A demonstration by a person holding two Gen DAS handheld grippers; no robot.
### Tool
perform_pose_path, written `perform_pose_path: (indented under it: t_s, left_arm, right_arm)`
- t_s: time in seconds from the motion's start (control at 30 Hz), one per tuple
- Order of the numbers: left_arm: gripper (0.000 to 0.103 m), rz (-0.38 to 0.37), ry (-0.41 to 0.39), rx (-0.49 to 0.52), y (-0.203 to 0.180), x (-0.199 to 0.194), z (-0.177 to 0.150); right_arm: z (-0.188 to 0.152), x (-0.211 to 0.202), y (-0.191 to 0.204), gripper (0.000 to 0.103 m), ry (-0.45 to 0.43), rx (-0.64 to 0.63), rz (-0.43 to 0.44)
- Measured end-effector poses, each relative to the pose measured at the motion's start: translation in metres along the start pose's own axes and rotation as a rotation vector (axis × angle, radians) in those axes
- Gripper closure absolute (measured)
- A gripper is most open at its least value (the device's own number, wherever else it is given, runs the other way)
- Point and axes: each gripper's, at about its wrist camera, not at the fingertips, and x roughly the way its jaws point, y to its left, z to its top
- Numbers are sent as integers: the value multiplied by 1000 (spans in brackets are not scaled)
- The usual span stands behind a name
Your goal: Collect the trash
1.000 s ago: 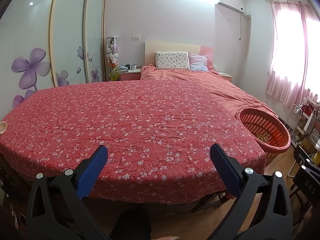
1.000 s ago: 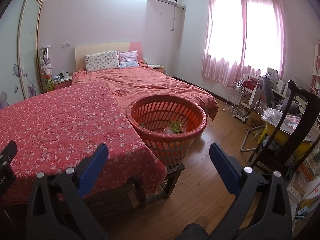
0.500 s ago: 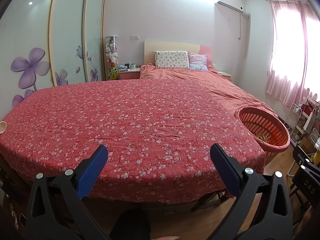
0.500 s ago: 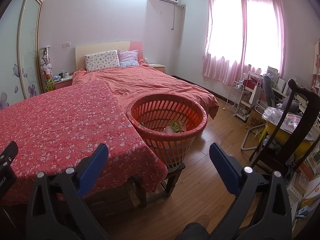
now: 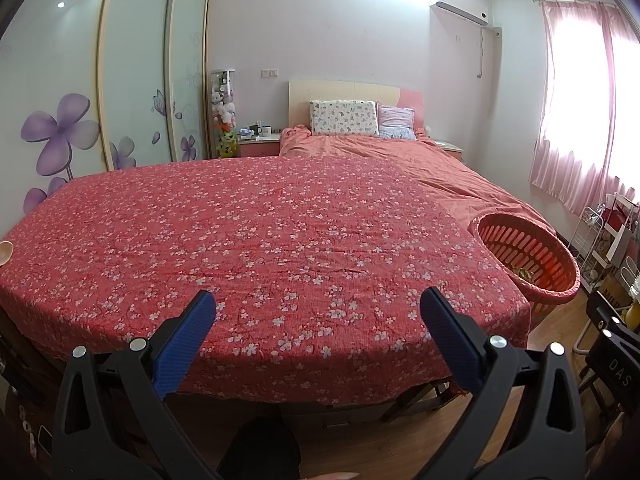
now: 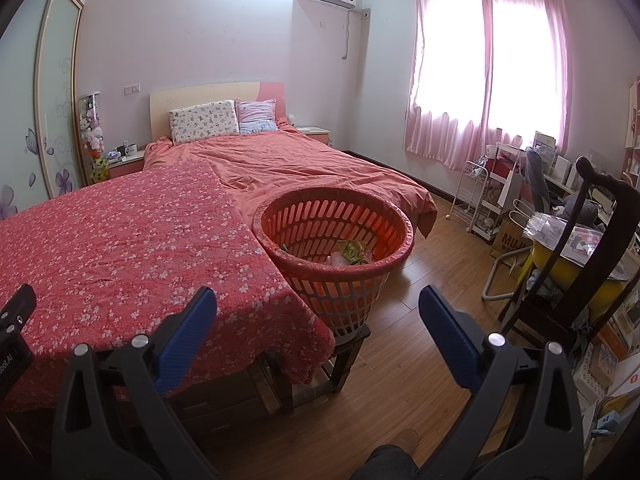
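Both grippers, left (image 5: 318,330) and right (image 6: 318,328), gape wide before the floral cloth's (image 5: 280,240) edge, basket (image 6: 336,248) beside it

A: Orange-red slatted plastic basket (image 6: 335,258), round, upright, open at the top, perched on a small dark stool, touching the corner of the flowered red cloth. Ahead of the right tool and a little to its left; far off to the right of the left tool (image 5: 527,258).

B: Inside it?

A: Crumpled trash (image 6: 350,255) at the bottom: green and yellow wrappers with something pale and clear. Exact items too small to tell.
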Motion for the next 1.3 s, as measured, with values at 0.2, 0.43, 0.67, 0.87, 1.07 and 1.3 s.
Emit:
perform_pose_path:
  t_s: [0.2, 0.43, 0.67, 0.87, 1.07, 1.3]
  left_arm:
    - [2, 0, 0, 1, 0, 0, 0]
    - [2, 0, 2, -1, 0, 1, -1]
    - [2, -1, 4, -2, -1, 1, -2]
    - [2, -2, 5, -2, -1, 1, -2]
    - [2, -3, 6, -2, -1, 1, -2]
    - [2, -2, 5, -2, -1, 0, -2]
  right_arm:
    - [0, 0, 0, 4, 0, 0, 0]
    - [0, 0, 0, 4, 0, 0, 0]
    - [0, 0, 0, 4, 1, -1, 1]
    - [0, 0, 0, 4, 1, -1, 1]
    - [0, 0, 0, 4, 1, 0, 0]
    - [1, 0, 0, 4, 1, 0, 1]
